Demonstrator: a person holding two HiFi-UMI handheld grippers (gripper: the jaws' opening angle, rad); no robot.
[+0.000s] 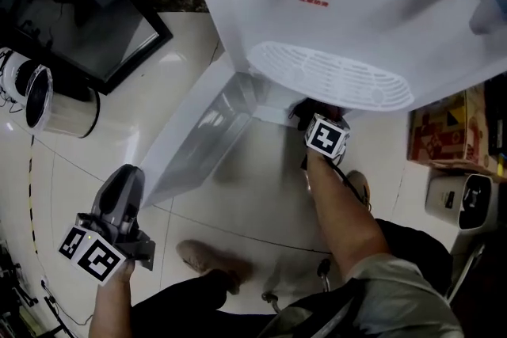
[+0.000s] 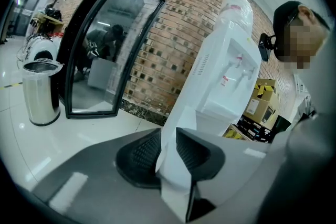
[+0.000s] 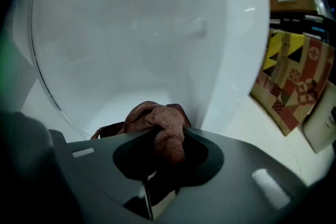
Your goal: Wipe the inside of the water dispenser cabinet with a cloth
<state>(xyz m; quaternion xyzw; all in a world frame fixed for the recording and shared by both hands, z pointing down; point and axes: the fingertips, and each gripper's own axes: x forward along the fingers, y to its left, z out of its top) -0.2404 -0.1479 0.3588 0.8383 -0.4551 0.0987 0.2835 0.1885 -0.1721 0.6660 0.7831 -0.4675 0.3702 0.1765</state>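
The white water dispenser [image 1: 356, 4] stands ahead, and its cabinet door [image 1: 198, 146] is swung open toward the lower left. My left gripper [image 1: 131, 176] is shut on the door's free edge; in the left gripper view the white door panel [image 2: 176, 128] sits clamped between the ribbed pads of the left gripper [image 2: 168, 152]. My right gripper [image 1: 309, 116] reaches under the drip tray [image 1: 333, 75] at the cabinet opening, its tips hidden there. In the right gripper view the right gripper [image 3: 163, 147] is shut on a bunched brown cloth [image 3: 157, 120], just in front of the white cabinet interior [image 3: 131, 44].
A steel bin [image 1: 55, 103] and a black-framed glass panel [image 1: 79, 20] stand to the left, against the brick wall. Patterned cardboard boxes [image 1: 447, 127] and a white appliance [image 1: 467, 202] crowd the right. The person's shoe [image 1: 210, 261] is on the tiled floor below the door.
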